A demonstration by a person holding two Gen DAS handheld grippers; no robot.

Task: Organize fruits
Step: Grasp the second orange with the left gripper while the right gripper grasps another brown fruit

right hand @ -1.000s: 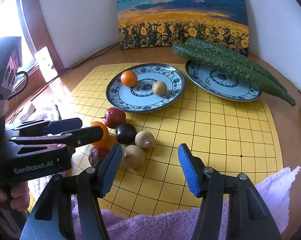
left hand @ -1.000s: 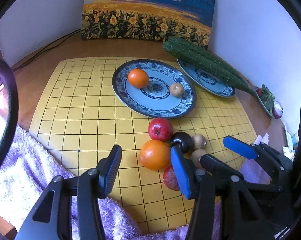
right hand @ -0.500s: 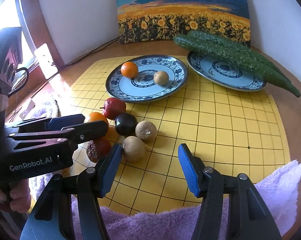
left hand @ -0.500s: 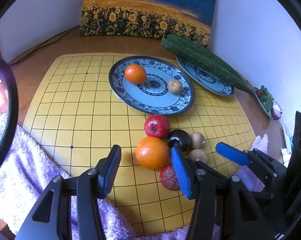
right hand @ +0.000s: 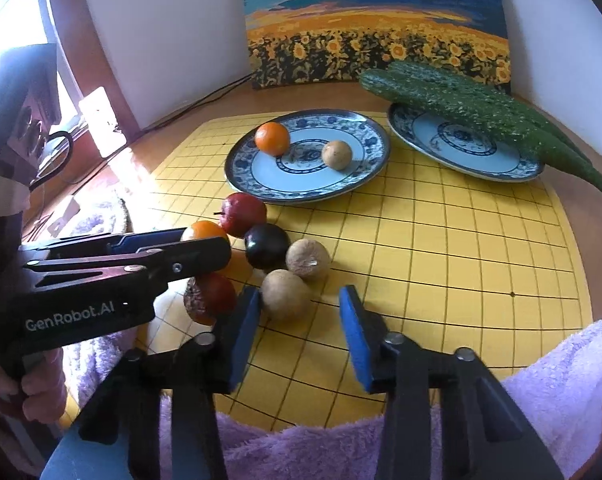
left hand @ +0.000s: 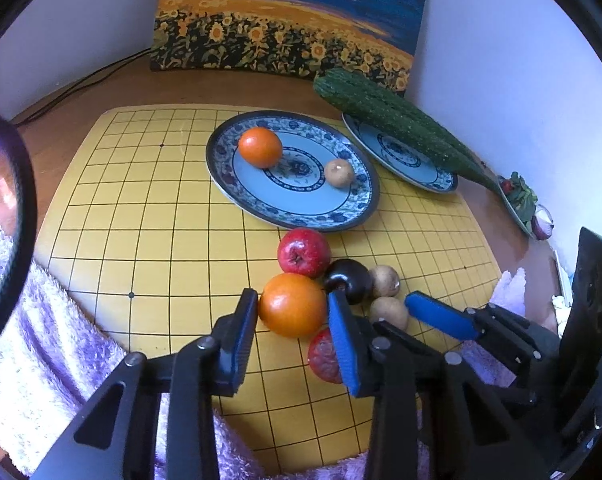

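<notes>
On the yellow grid board [left hand: 141, 216] lies a cluster of fruit: a red apple [left hand: 304, 252], a dark plum [left hand: 351, 280], two brown round fruits [left hand: 385, 280], a wrinkled dark red fruit [left hand: 325, 356] and an orange [left hand: 292, 305]. My left gripper [left hand: 293, 296] is closing, and both blue pads touch the orange's sides. My right gripper [right hand: 301, 292] is also closing. The nearer brown fruit [right hand: 285, 294] sits at its left fingertip, and the right pad is clear of it. The patterned plate [left hand: 301, 222] holds a second orange [left hand: 260, 147] and a small brown fruit [left hand: 339, 173].
A second plate [left hand: 405, 160] at the back right carries large green cucumbers [left hand: 389, 120]. A sunflower painting [left hand: 285, 20] leans on the wall. A purple towel [left hand: 41, 340] covers the board's near edge. A hand [right hand: 5, 388] holds the left gripper.
Both pairs of jaws have narrowed. The left pads have come in against the orange. The right jaws have drawn in around the near brown fruit. Neither hand has shifted much.
</notes>
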